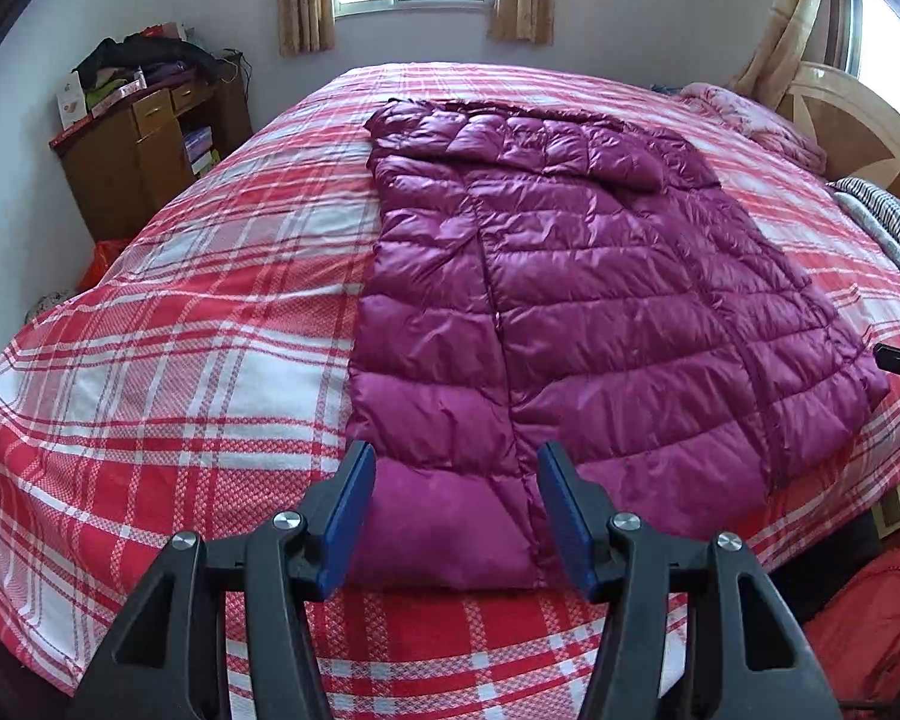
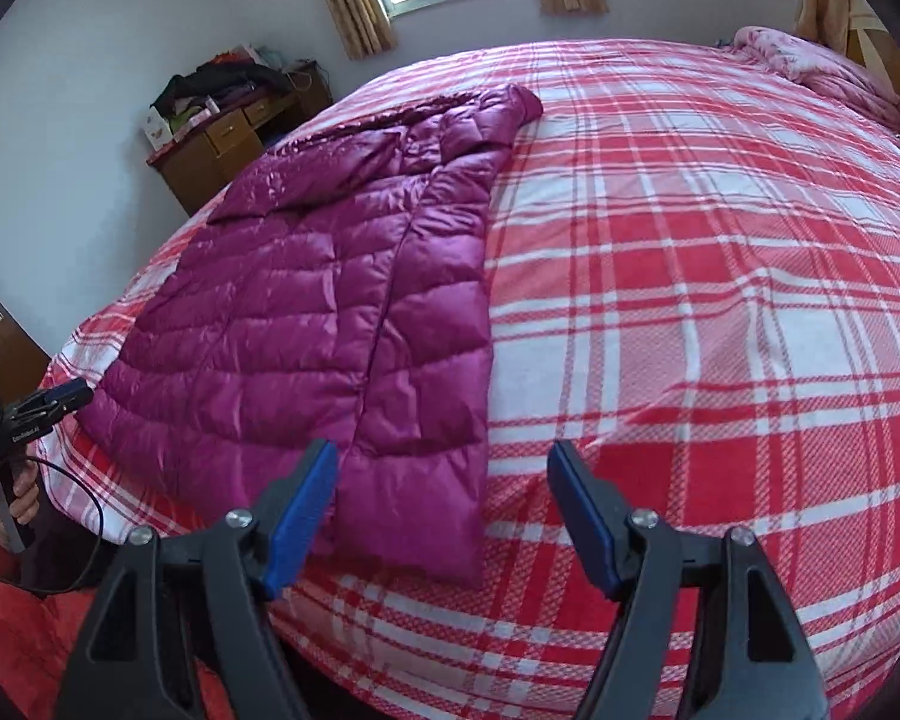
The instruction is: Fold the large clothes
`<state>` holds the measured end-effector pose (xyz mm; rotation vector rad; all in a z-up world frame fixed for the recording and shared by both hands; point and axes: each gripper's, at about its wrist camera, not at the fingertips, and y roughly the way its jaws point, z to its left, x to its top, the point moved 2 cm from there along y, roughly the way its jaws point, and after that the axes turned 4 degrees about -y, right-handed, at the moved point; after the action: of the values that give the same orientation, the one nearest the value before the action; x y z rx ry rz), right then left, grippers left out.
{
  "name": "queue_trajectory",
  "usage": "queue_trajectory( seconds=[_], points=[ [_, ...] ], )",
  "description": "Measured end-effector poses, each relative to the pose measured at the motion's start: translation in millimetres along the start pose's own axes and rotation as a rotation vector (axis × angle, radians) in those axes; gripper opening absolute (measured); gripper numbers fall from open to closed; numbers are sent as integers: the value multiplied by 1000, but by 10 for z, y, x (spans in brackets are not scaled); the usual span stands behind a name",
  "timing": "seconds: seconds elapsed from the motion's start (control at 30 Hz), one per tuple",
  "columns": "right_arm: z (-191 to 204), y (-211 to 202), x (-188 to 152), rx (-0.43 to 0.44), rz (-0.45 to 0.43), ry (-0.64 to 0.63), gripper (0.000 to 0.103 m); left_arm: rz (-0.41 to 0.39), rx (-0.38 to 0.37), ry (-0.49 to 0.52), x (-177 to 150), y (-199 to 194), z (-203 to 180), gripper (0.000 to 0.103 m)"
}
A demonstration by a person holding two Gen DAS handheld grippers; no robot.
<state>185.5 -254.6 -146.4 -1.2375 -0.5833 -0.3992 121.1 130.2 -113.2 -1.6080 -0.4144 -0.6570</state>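
Observation:
A magenta quilted down jacket (image 1: 570, 300) lies flat on the red and white plaid bed (image 1: 180, 330), its sides folded in to a long strip, hem toward me. My left gripper (image 1: 456, 468) hangs open above the hem's left corner, with nothing pressed between its blue pads. In the right wrist view the jacket (image 2: 330, 300) lies left of centre. My right gripper (image 2: 444, 468) is open over the hem's right corner and bare bedspread (image 2: 690, 300). The left gripper (image 2: 60, 402) shows at that view's left edge, held by a hand (image 2: 6, 498).
A brown wooden cabinet (image 1: 144, 144) piled with clothes and boxes stands by the far left wall. A pink quilt (image 1: 750, 114) and striped pillow (image 1: 888, 222) lie by the headboard at right. Red fabric (image 1: 870, 618) sits at the lower right.

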Motion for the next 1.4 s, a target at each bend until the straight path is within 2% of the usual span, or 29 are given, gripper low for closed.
queue_trajectory(
  seconds=[0.07,0.17,0.3,0.4,0.53,0.6,0.7,0.83,0.87,0.97,1.07,1.13,1.2,1.23,1.3,1.4],
  points=[
    [16,68,-19,-22,18,-5,75,10,-8,-27,-36,44,72,57],
    [29,114,-36,-34,20,3,75,-19,-50,-79,-74,16,144,57],
    [121,115,-75,-61,27,-38,77,-6,-8,-16,-69,-54,113,57],
    [156,104,-114,-39,33,-44,77,-39,17,-7,-79,-187,197,57],
    [142,103,-118,-77,15,-43,76,15,-18,-80,-128,-87,317,57],
    [96,87,-118,-94,0,-19,76,1,-5,-66,-138,-74,271,57],
    [64,73,-126,-72,-2,-1,76,16,-22,-41,-137,-75,190,57],
    [139,88,-122,-45,25,-42,44,24,-50,-42,-143,-85,170,57],
    [146,97,-124,-30,30,-40,41,27,-56,-40,-142,-88,160,57],
    [150,113,-132,-24,30,-39,41,33,-87,-51,-127,-90,143,55],
    [158,125,-136,-22,27,-39,41,38,-81,-75,-111,-62,166,42],
    [155,122,-135,-14,30,-37,42,45,-97,-107,-105,-60,208,39],
    [156,118,-134,-14,35,-44,35,61,-136,-148,-102,-32,249,25],
    [156,119,-132,-7,41,-47,21,70,-149,-170,-108,-11,266,23],
    [169,102,-125,4,41,-43,18,83,-149,-194,-124,23,291,18],
    [162,90,-117,8,38,-34,17,84,-152,-206,-127,17,315,18]
  ],
)
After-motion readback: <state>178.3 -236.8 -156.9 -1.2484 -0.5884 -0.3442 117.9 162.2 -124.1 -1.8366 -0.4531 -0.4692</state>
